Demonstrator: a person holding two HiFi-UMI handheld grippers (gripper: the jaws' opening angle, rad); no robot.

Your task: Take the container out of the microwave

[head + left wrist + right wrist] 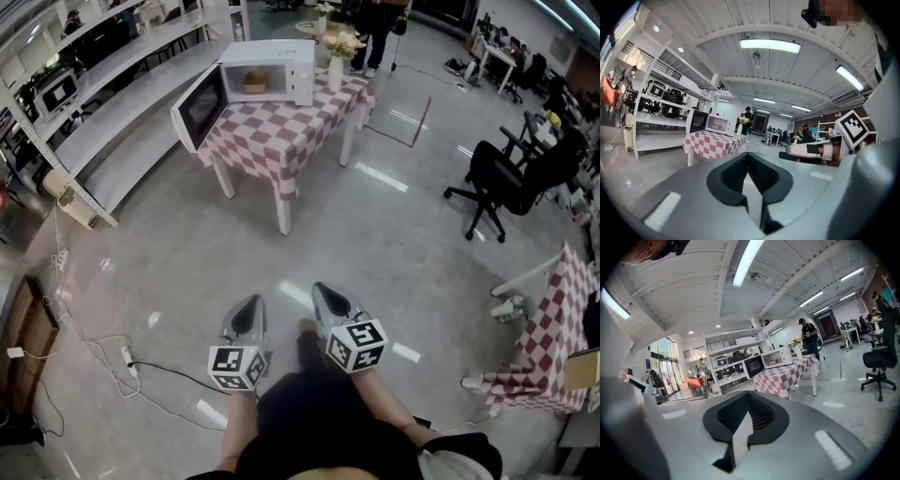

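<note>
- Find the brown container point(255, 82) inside the open microwave point(281, 64), low in its cavity.
- Note the microwave door point(200, 105) swung fully out, overhanging the checked desk point(281, 131) under the microwave.
- Read left tongs point(249, 311) and right tongs point(333, 300) as clenched on nothing, both well short of the microwave.
- Approach square to the microwave mouth, clear of the door.
- Unclench 1 pair of tongs before entering the microwave, take the brown container by its rim, lift slightly and draw straight out.
- Mind the flower vase point(336, 70) just beside the microwave.
</note>
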